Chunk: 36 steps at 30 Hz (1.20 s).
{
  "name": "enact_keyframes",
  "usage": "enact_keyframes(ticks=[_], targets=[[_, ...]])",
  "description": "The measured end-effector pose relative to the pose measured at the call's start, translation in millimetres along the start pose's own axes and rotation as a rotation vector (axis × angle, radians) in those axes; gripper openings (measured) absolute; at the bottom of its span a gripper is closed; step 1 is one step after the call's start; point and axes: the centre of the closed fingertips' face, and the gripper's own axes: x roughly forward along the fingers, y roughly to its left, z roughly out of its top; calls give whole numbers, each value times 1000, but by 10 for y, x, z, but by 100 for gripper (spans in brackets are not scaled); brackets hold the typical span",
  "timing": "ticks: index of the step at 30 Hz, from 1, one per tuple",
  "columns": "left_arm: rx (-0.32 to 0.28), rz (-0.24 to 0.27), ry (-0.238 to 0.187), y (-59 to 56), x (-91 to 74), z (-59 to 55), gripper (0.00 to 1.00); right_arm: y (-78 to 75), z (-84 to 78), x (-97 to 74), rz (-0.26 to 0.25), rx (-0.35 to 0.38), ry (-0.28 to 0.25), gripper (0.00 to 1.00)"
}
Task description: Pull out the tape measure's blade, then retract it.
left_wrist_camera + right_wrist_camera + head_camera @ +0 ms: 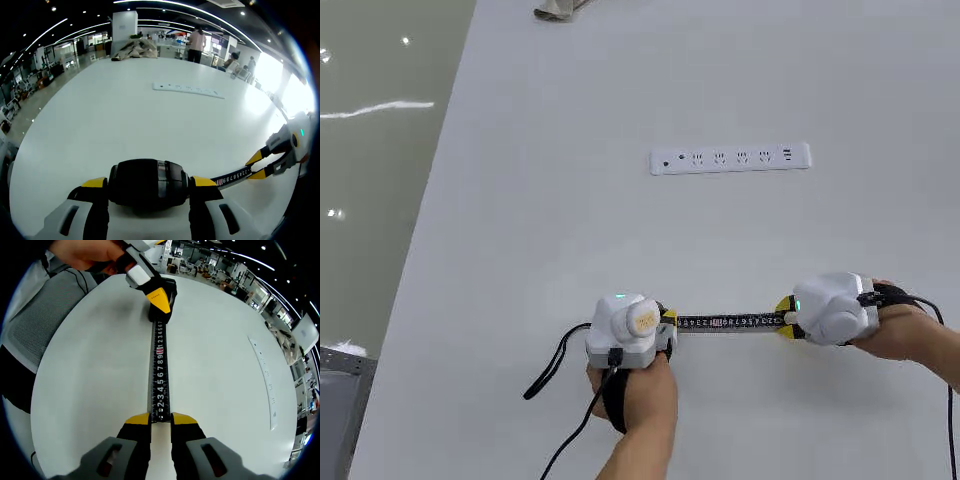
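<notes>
Blade writing: the blade [160, 370] is black with white numerals, reading 2 to 9 up from the near pads, then a red mark, then 1 to 7 towards the case; in the left gripper view 6, 7, 8, 9 can be read beside a red mark
Other writing: the print on the power strip [730, 159] is too small to read
Left gripper: the left gripper [149, 182] has its jaws spread wide enough for the tape measure case [148, 182], with a yellow pad pressed against each side of it; a hand [640, 395] grips it from below in the head view
Right gripper: the right gripper [160, 418] has its jaws drawn almost together, the free end of the blade caught between the yellow pads and touching both; a hand [900, 325] holds it at the right
Tape measure: near the front edge of the white table [620, 220], case on the left, blade drawn out straight to the right between the two grippers and low over the tabletop
Power strip: white, lying flat farther back on the table, well apart from both grippers
Cable: a black cable [555, 365] loops on the table to the left of the left gripper
Far end: a crumpled cloth [135, 49] lies at the far edge of the table
</notes>
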Motion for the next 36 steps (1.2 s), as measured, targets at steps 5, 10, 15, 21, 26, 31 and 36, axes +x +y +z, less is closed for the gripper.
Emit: enact_keyframes(ticks=[5,10,15,21,26,31,36], targets=[[0,0,0,1,11,-6,62,-9,53,29,-7,-5,-7,14],[0,-1,3,0,5,-3,62,-10,91,64,-5,-9,-11,14],[-1,0,4,2,7,-3,62,-18,127,74,-5,-8,-12,14],[-2,0,4,2,6,-3,62,-30,179,112,-8,-7,-18,14],[-3,0,5,4,12,-7,62,-30,259,149,-6,-9,-25,14],[-4,1,6,6,8,-8,62,-27,326,197,-5,-9,-32,14],[-5,0,7,5,2,-7,62,-26,396,229,-4,-8,-41,14]])
